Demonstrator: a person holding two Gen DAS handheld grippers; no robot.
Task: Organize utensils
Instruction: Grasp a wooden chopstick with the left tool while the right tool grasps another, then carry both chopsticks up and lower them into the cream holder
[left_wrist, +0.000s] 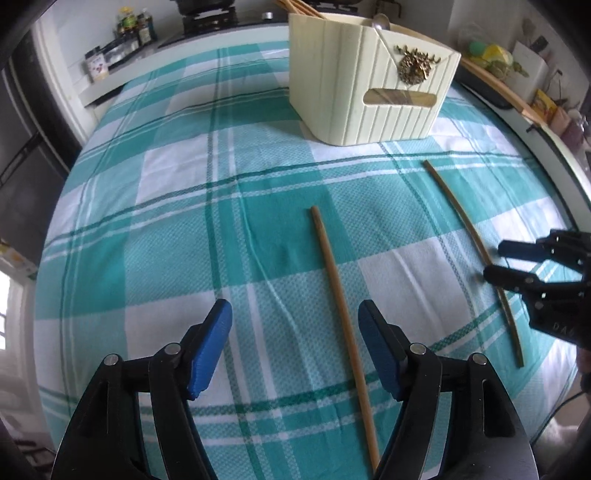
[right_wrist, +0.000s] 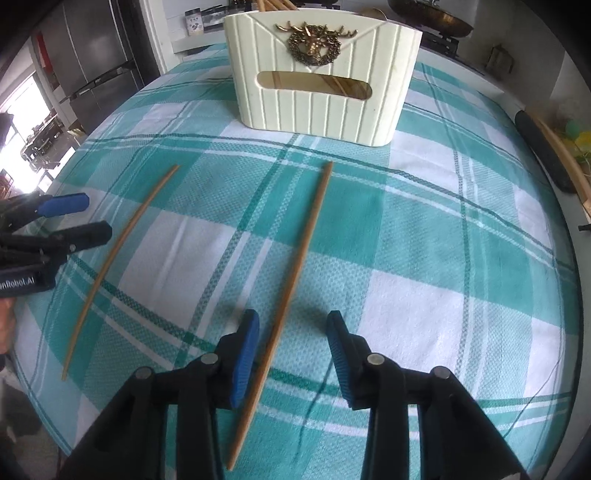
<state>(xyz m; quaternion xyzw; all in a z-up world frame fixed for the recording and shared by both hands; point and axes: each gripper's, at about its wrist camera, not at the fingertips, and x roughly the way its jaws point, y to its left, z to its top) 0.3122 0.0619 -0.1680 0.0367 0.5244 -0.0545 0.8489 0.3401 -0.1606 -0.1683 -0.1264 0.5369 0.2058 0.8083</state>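
Lettering "nRobot.AI" on left tool (right_wrist: 94, 218) — spread wide, like right tool (right_wrist: 293, 350) astride a chopstick (right_wrist: 291, 280).

Holder (left_wrist: 369, 85) contents mostly hidden

Teal-and-white plaid woven tablecloth (left_wrist: 177, 229) covers the table. Black gas stove (left_wrist: 207, 16) at 12 o'clock, rack of spice jars and bottles (left_wrist: 125, 33) at 11. Right wrist view: steel fridge (right_wrist: 92, 48) at 10, dark metal wok (right_wrist: 432, 14) at 1.
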